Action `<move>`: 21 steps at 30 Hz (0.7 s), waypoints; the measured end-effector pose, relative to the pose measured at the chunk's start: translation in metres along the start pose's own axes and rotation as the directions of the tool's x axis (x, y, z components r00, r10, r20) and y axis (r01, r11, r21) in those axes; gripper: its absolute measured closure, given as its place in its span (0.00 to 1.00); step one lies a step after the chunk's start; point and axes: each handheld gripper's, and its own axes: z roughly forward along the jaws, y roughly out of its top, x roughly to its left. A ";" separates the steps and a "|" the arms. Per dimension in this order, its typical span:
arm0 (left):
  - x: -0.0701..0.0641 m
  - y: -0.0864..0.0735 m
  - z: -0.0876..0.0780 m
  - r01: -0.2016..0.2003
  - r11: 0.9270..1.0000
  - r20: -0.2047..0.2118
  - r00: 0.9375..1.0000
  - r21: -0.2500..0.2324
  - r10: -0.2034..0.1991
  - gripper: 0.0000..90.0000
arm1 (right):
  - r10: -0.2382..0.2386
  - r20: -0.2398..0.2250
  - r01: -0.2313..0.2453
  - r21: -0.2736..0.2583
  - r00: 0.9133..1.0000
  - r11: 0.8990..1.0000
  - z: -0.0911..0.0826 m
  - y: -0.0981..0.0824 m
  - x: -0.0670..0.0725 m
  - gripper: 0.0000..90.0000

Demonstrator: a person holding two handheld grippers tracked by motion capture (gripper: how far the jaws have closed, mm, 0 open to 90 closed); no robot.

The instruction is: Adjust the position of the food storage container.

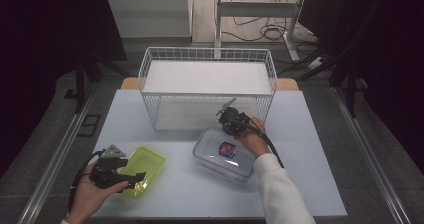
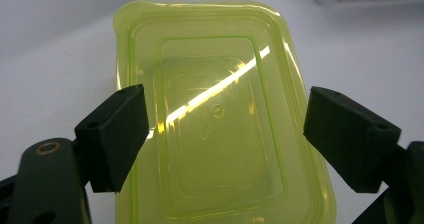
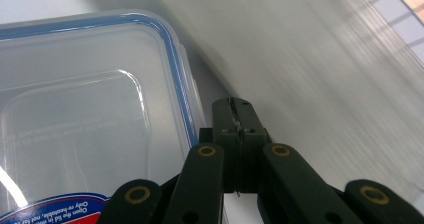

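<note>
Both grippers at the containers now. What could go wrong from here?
1. The left gripper straddles the green container with jaws open wide; the thin, glossy plastic may flex or slip if squeezed.
2. The right gripper, jaws shut, sits at the corner of the clear container; a nudge might slide it across the smooth table.
3. The wire basket stands close behind the right gripper, so lifting forward risks a snag.
</note>
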 end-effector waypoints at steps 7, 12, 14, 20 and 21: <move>0.001 0.000 -0.002 0.005 1.000 0.001 1.000 -0.007 -0.005 0.20 | -0.042 -0.031 0.042 -0.009 0.999 0.999 0.000 0.004 0.015 0.99; 0.000 0.001 -0.004 0.009 1.000 0.005 1.000 -0.017 -0.009 0.20 | -0.079 -0.070 0.078 -0.021 0.994 0.997 -0.001 0.007 0.029 0.99; 0.000 0.001 -0.005 0.013 1.000 0.007 1.000 -0.021 -0.013 0.20 | -0.089 -0.080 0.087 -0.025 0.993 0.996 -0.001 0.007 0.033 0.99; 0.000 0.002 -0.006 0.036 0.999 0.020 0.999 -0.034 -0.035 0.19 | -0.133 -0.106 0.130 -0.038 0.985 0.991 -0.002 0.009 0.046 0.99; 0.000 0.002 -0.006 0.036 0.999 0.020 0.999 -0.034 -0.035 0.19 | -0.133 -0.106 0.130 -0.038 0.985 0.991 -0.002 0.009 0.046 0.99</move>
